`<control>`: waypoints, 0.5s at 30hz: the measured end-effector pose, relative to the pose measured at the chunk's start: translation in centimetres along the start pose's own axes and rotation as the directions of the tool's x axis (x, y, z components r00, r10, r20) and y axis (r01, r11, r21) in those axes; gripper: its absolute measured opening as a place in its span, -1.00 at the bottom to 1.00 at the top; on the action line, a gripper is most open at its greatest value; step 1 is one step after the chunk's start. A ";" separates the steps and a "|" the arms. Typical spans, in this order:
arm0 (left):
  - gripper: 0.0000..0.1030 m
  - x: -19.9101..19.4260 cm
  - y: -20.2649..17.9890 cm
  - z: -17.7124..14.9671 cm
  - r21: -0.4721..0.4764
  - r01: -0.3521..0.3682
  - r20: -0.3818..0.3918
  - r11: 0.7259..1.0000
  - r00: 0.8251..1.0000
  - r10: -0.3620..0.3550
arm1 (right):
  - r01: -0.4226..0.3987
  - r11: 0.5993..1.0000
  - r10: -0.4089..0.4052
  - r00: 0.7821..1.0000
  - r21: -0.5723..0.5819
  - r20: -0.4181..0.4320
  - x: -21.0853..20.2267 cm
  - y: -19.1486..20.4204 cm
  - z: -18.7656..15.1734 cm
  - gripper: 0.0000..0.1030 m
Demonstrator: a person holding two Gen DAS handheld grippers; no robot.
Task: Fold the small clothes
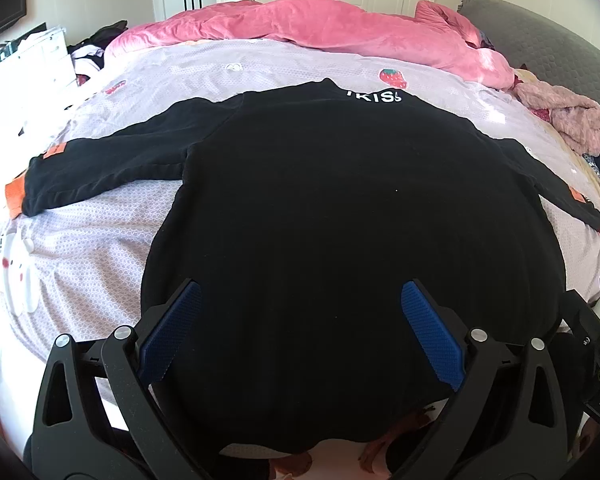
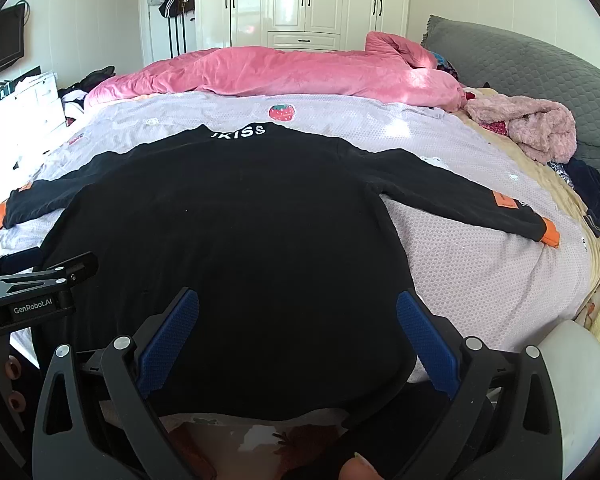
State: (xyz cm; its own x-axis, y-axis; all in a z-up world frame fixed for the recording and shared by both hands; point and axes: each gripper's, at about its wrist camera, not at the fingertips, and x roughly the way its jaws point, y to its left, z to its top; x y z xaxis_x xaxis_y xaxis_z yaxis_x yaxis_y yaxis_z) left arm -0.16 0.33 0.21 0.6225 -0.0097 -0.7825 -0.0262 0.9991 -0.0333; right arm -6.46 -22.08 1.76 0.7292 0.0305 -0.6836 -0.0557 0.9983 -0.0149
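A small black long-sleeved top (image 1: 340, 208) with orange cuffs and white lettering at the collar lies flat on the bed, sleeves spread out to both sides; it also shows in the right wrist view (image 2: 240, 220). My left gripper (image 1: 300, 292) is open, its blue pads over the top's hem near the bed's front edge, holding nothing. My right gripper (image 2: 298, 300) is open too, over the hem a little to the right, empty. The left gripper's body (image 2: 32, 288) shows at the left of the right wrist view.
The lilac sheet (image 1: 100, 248) covers the bed. A pink quilt (image 2: 284, 72) lies bunched along the far side. A fuzzy pink garment (image 2: 528, 128) and dark clothes (image 2: 592, 192) lie at the right by the grey headboard (image 2: 520, 64). White drawers (image 1: 40, 60) stand at left.
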 end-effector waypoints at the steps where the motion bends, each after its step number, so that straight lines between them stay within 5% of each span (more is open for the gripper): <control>1: 0.83 0.0 0.0 0.0 0.000 0.000 -0.001 1.000 1.000 0.000 | 0.001 1.000 -0.001 1.000 0.000 -0.001 0.0 0.0 0.0 0.92; 15: 0.83 0.0 0.0 0.0 -0.001 0.001 0.000 1.000 1.000 -0.001 | 0.004 1.000 -0.004 1.000 -0.003 -0.004 0.2 -0.1 -0.1 0.92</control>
State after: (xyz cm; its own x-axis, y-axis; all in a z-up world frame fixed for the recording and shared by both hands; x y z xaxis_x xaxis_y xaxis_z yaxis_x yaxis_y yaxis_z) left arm -0.15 0.37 0.16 0.6223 -0.0103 -0.7827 -0.0265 0.9991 -0.0342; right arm -6.32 -22.18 1.56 0.7265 0.0267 -0.6867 -0.0549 0.9983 -0.0192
